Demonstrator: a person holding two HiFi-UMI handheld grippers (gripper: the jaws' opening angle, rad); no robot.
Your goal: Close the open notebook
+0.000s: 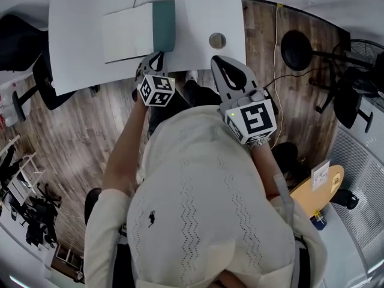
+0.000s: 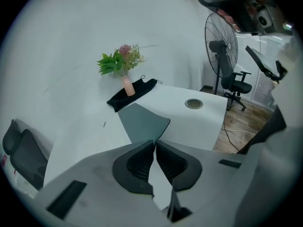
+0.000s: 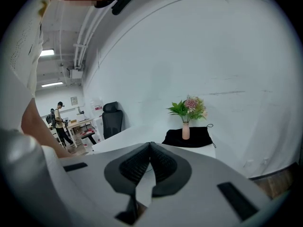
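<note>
The white table (image 1: 72, 53) carries an open notebook (image 1: 127, 32) close to its near edge, left of the middle. The notebook's white page lies to the left and its teal cover (image 1: 163, 24) to the right. A round cable port (image 1: 217, 40) is set toward the near right corner. At the far edge lies a black cloth (image 2: 135, 92), and a pink vase (image 2: 127, 85) of flowers stands on it.

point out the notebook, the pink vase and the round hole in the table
notebook (image 1: 127, 33): head view, on the white open page
pink vase (image 2: 128, 86): left gripper view, on the middle of its body
round hole (image 1: 217, 40): head view, on its middle
</note>
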